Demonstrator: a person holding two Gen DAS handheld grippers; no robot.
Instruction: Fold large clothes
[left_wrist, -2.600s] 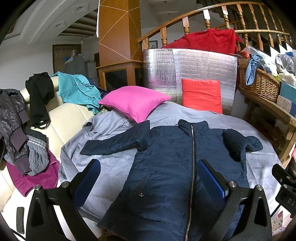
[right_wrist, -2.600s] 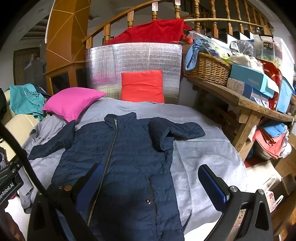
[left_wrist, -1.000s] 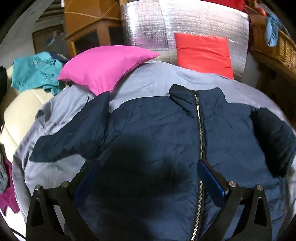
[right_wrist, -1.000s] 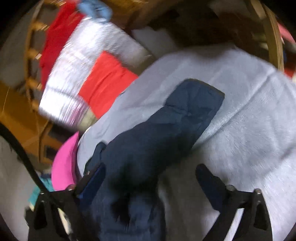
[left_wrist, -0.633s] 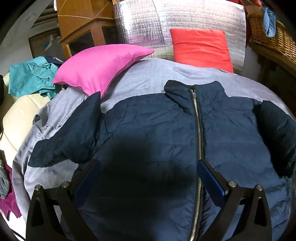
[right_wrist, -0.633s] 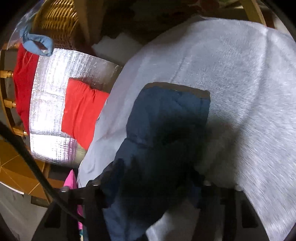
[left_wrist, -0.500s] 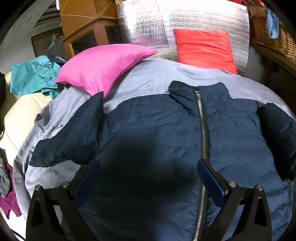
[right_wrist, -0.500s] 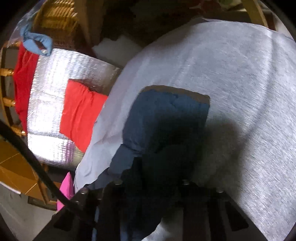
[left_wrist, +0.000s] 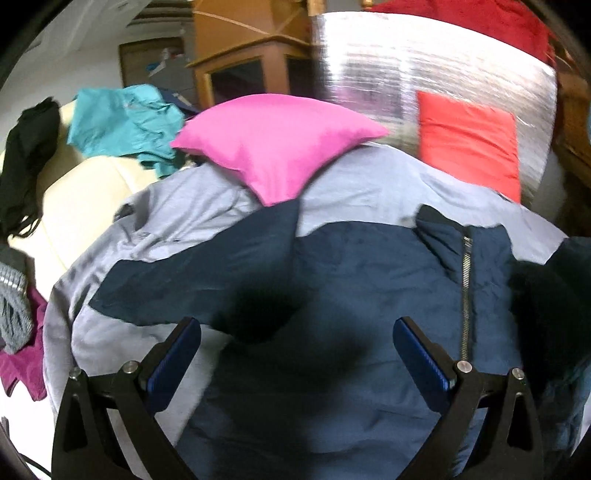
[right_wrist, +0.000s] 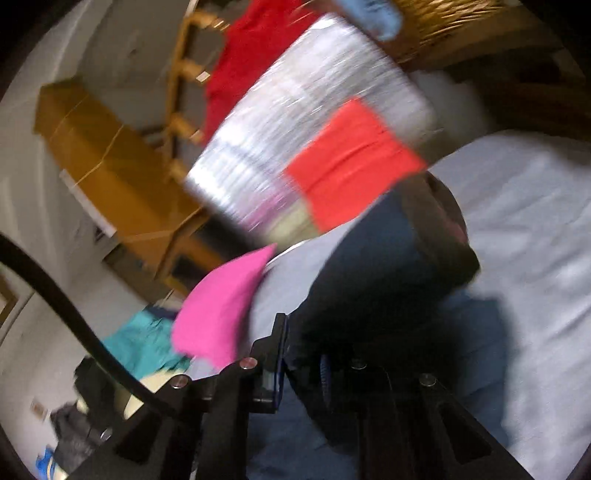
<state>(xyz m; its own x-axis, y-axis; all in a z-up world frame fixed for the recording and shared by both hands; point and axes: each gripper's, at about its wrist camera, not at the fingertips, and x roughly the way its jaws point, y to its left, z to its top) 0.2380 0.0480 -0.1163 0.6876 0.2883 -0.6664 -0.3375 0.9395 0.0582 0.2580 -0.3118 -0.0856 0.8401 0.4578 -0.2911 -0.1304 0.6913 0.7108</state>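
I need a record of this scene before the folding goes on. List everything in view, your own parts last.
jacket: one, navy, spread on the grey sheet, zip up the front
sleeve: one, navy, lifted off the sheet
grey sheet: one, under the jacket
pink cushion: one, behind the jacket
red cushion: one, against the silver panel
silver panel: one, upright at the back
teal garment: one, on the cream sofa
cream sofa: one, beside the sheet
left hand-held gripper: open, above the jacket
right hand-held gripper: closing on the sleeve
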